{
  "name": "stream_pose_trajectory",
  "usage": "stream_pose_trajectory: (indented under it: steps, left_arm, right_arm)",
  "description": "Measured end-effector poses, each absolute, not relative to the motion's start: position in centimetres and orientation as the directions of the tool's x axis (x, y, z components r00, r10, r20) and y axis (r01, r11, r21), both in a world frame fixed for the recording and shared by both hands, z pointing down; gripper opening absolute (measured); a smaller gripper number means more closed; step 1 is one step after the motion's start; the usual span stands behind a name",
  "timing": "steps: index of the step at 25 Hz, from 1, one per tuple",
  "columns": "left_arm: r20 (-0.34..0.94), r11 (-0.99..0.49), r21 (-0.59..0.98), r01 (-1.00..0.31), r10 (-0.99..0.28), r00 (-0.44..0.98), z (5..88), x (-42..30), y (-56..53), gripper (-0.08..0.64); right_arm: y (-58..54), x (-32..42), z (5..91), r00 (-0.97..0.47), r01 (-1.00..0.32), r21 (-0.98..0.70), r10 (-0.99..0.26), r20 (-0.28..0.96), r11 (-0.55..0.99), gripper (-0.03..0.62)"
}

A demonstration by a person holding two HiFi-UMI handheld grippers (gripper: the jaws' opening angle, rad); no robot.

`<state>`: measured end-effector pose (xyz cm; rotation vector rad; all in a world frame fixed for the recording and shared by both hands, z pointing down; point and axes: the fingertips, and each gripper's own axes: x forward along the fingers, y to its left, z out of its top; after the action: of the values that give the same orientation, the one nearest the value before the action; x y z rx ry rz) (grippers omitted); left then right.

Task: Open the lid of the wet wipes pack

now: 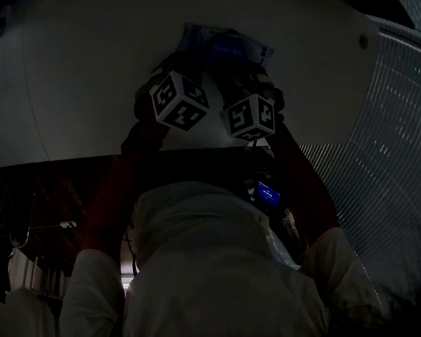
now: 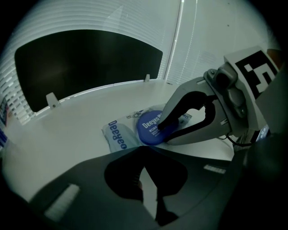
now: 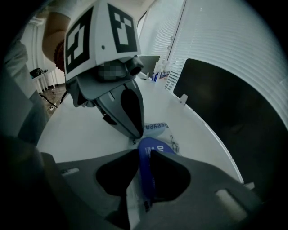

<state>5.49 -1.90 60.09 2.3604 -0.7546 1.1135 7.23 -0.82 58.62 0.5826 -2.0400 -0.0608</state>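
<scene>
A person's white hooded top (image 1: 216, 270) fills the foreground, over the near edge of a white curved bench (image 1: 73, 101). The left gripper's (image 3: 134, 134) jaws are clenched, their tips at the pale plastic wet wipes pack (image 2: 118, 137), which lies well in from that edge. The right gripper's (image 2: 164, 133) jaws grasp the pack's round blue lid (image 2: 150, 128), tilted up.

Left arm (image 1: 108, 201) and right arm (image 1: 304, 184) stretched forward, grippers side by side and close, both pitched down. Left gripper (image 3: 133, 134): jaws together, tips down on the wet wipes pack (image 2: 118, 137). Right gripper (image 2: 165, 134): jaws clamped across the blue lid (image 2: 150, 131).
</scene>
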Motion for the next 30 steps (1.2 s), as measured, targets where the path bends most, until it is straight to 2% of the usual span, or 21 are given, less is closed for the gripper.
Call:
stream_pose_trajectory:
  steps: [21, 30]
  left_arm:
    - [0.828, -0.846, 0.067, -0.529, -0.249, 0.503, 60.6, 5.9, -1.5, 0.002]
    - [0.827, -0.852, 0.06, -0.52, -0.249, 0.504, 60.6, 5.7, -1.5, 0.002]
  right_arm:
    - [-1.7, 7.2, 57.5, -0.392, -0.388, 0.334, -0.482, 0.784, 0.859, 0.078]
    - [-4.9, 6.1, 52.4, -0.42, -0.461, 0.403, -0.594, 0.686, 0.791, 0.059]
